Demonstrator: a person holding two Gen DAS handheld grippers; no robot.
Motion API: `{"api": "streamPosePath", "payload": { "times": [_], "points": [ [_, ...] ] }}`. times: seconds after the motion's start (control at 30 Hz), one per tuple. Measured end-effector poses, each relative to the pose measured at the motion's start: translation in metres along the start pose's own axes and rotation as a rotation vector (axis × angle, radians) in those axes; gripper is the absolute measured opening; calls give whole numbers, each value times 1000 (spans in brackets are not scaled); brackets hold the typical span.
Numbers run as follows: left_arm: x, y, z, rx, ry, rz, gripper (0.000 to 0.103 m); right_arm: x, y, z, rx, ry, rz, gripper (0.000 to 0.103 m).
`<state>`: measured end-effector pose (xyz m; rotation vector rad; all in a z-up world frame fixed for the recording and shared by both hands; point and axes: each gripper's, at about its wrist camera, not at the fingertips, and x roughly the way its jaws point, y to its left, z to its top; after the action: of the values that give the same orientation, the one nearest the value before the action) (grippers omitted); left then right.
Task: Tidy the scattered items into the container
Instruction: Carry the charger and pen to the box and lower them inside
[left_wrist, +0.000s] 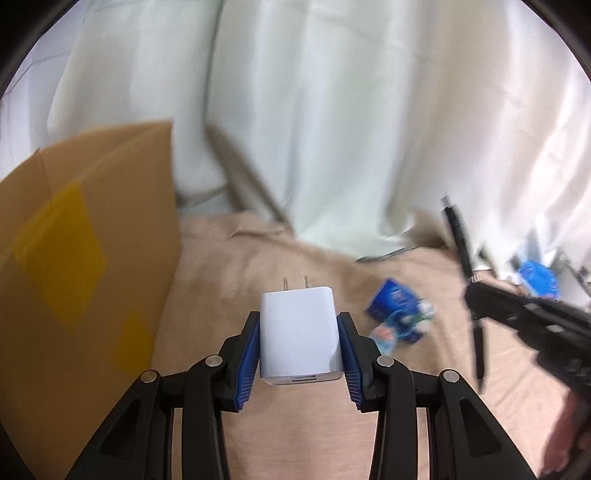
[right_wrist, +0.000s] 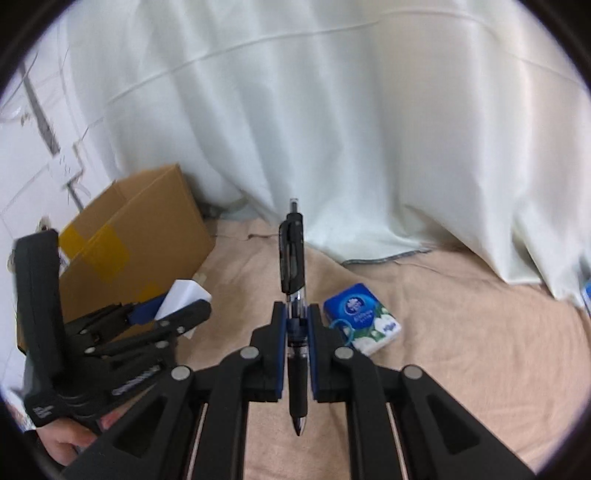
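Now we see our left hand-held gripper (left_wrist: 300, 341) clamped on a white plastic two-prong charger block (left_wrist: 300, 332), prongs forward, brown cardboard box (left_wrist: 85, 258) just left; our right hand-held gripper (right_wrist: 295, 326) pinches a black click pen (right_wrist: 293, 295) lengthwise.

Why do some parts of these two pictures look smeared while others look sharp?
Left wrist view: the charger in the left tongs is crisp, while the cardboard box, tissue pack and right tongs are blurred. Right wrist view: the pen is sharp, the curtain soft; both views bulge at the dark round edges.
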<state>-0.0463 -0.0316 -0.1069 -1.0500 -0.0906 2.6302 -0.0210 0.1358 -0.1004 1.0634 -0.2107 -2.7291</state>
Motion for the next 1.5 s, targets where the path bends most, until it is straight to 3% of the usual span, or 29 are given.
{"api": "streamPosePath", "payload": {
  "times": [0.2,0.37,0.5,0.6,0.73,0.8,0.9,1.17,1.5],
  "points": [
    [-40,-16,24,30,-68,21,41,-16,-6,16,-10,-68,12,13],
    [-88,-13,50,22,-149,79,41,-41,25,36,-53,-132,62,13],
    [-130,15,62,-6,-231,214,41,-59,67,61,-123,-178,141,13],
    [-150,45,70,-28,-230,294,41,-56,107,82,-189,-195,197,13],
    [-168,91,69,-101,-240,389,41,-30,156,99,-245,-168,266,13],
    [-174,114,67,-125,-262,495,41,-15,181,104,-263,-153,294,13],
    [-174,144,62,-167,-242,551,41,9,215,106,-298,-113,332,13],
    [-151,188,47,-257,-172,559,41,60,252,94,-327,13,337,13],
    [-139,210,34,-296,-141,545,41,78,264,84,-378,56,310,14]
  ]
}}
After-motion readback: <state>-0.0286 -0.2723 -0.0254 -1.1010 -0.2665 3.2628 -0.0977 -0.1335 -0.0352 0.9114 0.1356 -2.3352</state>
